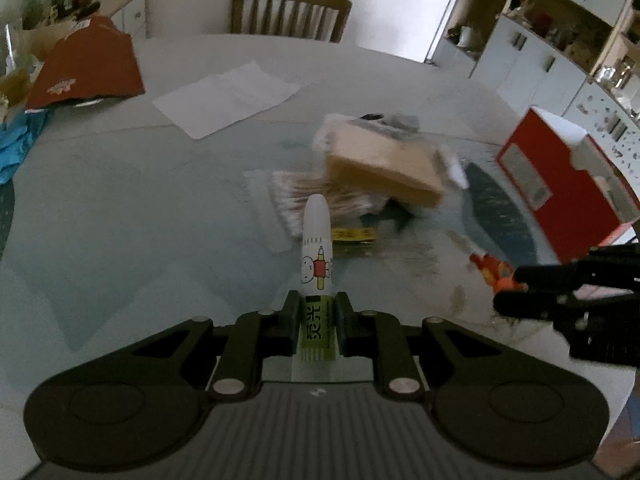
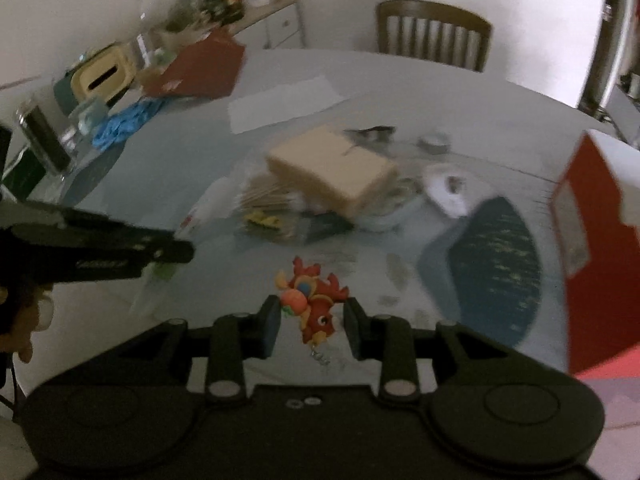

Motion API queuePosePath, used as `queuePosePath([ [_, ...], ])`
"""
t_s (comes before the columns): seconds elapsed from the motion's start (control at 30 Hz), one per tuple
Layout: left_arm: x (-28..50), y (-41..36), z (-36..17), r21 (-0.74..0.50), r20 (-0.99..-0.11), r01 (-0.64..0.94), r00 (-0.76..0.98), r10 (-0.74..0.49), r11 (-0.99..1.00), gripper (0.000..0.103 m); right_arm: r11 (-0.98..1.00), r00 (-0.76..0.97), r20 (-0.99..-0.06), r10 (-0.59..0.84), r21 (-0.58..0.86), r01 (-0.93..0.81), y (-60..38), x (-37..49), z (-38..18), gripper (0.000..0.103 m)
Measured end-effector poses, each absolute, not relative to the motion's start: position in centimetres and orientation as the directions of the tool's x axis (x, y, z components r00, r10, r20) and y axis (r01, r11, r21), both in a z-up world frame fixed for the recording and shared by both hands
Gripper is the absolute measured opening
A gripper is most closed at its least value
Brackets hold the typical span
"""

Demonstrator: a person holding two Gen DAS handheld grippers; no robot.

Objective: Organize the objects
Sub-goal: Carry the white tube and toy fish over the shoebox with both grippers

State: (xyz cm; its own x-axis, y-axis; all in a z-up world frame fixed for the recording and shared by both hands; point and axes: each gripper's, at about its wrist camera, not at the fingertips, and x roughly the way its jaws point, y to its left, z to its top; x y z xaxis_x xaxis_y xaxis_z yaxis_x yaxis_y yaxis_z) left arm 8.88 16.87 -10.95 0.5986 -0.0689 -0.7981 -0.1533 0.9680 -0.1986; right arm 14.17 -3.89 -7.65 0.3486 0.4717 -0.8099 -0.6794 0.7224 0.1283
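Note:
My left gripper [image 1: 317, 306] is shut on a white and green glue stick [image 1: 317, 256] with a cartoon rabbit, held pointing forward over the glass table [image 1: 120, 208]. My right gripper [image 2: 311, 312] is open around a small red and orange toy figure [image 2: 312, 300] that lies on the table between its fingers; whether they touch it I cannot tell. The toy [image 1: 494, 272] and the right gripper [image 1: 520, 288] show at the right of the left wrist view. The left gripper [image 2: 176, 248] shows at the left of the right wrist view.
A pile in the table's middle holds a tan box [image 1: 384, 164], a bag of cotton swabs [image 1: 296, 196] and a yellow-labelled packet [image 1: 354, 236]. A red and white box [image 1: 560, 184] stands right. A white paper [image 1: 228, 96], a red bag [image 1: 88, 68] and a chair [image 1: 288, 12] lie beyond.

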Motion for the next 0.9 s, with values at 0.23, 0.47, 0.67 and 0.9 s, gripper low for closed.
queuePosePath([
  [0.23,9.0,13.2,-8.8,-0.229,-0.774,-0.099,0.622,-0.12,0.968,0.017,0.764,0.396,-0.801,0.449,0.115,-0.635,-8.2,14.9,-5.4,0.032],
  [0.47,10.9,9.1,-7.2,-0.24,-0.766,-0.046,0.623,-0.16,0.97,0.017,0.793,0.433,-0.786,0.442,0.116,-0.598,-13.1,16.3,-3.3,0.033],
  [0.67,13.3,4.8,-5.6,-0.248,-0.752,0.008,0.629,-0.198,0.969,0.017,0.816,0.472,-0.76,0.447,0.129,-0.564,-17.6,18.4,-1.3,0.033],
  [0.9,16.5,-0.5,-3.8,-0.236,-0.736,0.077,0.637,-0.23,0.969,0.017,0.832,0.532,-0.715,0.454,0.126,-0.54,-22.5,21.3,0.8,0.033],
])
